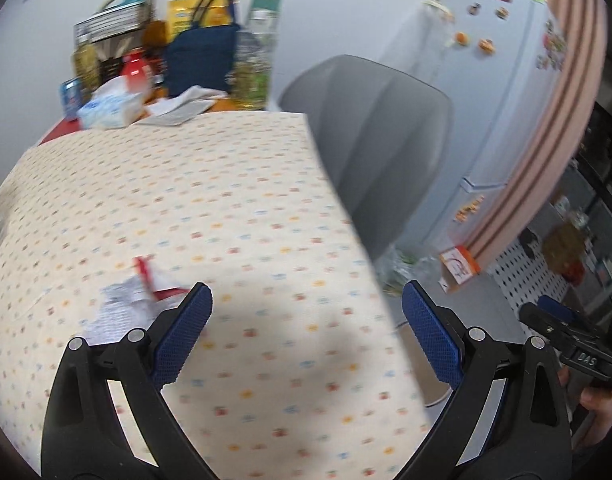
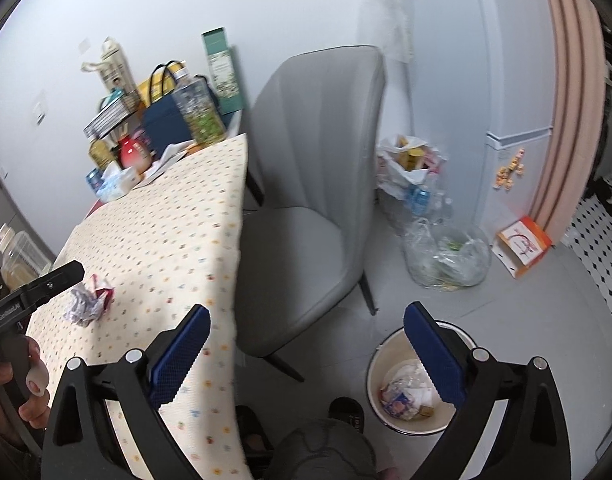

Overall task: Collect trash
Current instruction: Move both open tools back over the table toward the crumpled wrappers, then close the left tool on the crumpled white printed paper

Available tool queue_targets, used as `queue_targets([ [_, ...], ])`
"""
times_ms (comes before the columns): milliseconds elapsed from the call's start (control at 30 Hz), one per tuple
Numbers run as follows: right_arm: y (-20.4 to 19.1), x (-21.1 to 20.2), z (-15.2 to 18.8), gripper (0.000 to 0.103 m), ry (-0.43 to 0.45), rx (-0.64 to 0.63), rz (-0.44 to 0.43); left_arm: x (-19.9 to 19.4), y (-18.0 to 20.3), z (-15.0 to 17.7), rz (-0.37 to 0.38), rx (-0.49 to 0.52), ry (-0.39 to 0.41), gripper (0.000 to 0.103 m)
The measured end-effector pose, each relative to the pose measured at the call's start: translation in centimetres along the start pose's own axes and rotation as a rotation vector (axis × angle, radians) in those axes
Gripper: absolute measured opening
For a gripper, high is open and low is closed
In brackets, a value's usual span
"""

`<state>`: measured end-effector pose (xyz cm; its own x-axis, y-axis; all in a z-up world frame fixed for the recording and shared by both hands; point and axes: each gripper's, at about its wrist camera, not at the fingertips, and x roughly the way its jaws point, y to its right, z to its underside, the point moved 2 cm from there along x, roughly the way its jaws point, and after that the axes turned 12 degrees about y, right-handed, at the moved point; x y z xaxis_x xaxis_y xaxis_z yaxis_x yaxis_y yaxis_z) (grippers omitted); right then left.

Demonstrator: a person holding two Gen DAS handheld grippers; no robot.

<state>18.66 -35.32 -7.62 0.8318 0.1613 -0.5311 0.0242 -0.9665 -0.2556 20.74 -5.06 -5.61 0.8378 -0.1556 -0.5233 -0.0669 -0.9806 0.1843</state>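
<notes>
Bin (image 2: 410,392) on the floor already holds rubbish. Crumpled paper (image 2: 87,300) remains on the table (image 2: 177,216). Left gripper (image 1: 306,320) and right gripper (image 2: 306,344) gape wide, both empty.

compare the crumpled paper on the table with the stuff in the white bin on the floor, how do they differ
The crumpled paper lies loose on the dotted tablecloth; the trash already sits inside the white bin on the floor. The paper is one small wad with a red scrap; the bin holds a mixed heap. Both are crumpled, whitish waste.
</notes>
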Motion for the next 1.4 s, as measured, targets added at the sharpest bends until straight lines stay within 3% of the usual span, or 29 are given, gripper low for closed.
queue_targets([
  [467,-7.8,2.9,0.2,0.095,-0.051,-0.097,-0.127,-1.5,-10.2,1.9,-0.166,-0.153,-0.006,0.095],
  [1000,-14.9,4.3,2.0,0.095,-0.117,-0.171,-0.259,1.0,-13.3,4.1,-0.213,-0.261,-0.049,0.093],
  [1100,-15.2,4.3,2.1,0.095,-0.123,-0.176,-0.261,0.8,-13.6,4.3,-0.211,-0.281,-0.043,0.075],
  [1167,-15.5,4.4,2.0,0.095,-0.124,-0.183,-0.26,0.6,-13.8,4.4,-0.199,-0.299,-0.041,0.051],
  [1200,-15.7,4.5,2.0,0.095,-0.123,-0.186,-0.261,0.4,-14.1,4.4,-0.2,-0.309,-0.039,0.047],
  [1267,-16.1,4.5,2.0,0.095,-0.123,-0.192,-0.267,-0.2,-14.5,4.4,-0.193,-0.322,-0.029,0.024],
  [1333,-16.7,4.7,2.0,0.095,-0.123,-0.2,-0.274,-0.8,-15.0,4.4,-0.199,-0.332,-0.027,0.009],
  [1400,-17.4,4.9,2.1,0.095,-0.125,-0.206,-0.283,-1.5,-15.7,4.3,-0.195,-0.346,-0.019,0.008],
])
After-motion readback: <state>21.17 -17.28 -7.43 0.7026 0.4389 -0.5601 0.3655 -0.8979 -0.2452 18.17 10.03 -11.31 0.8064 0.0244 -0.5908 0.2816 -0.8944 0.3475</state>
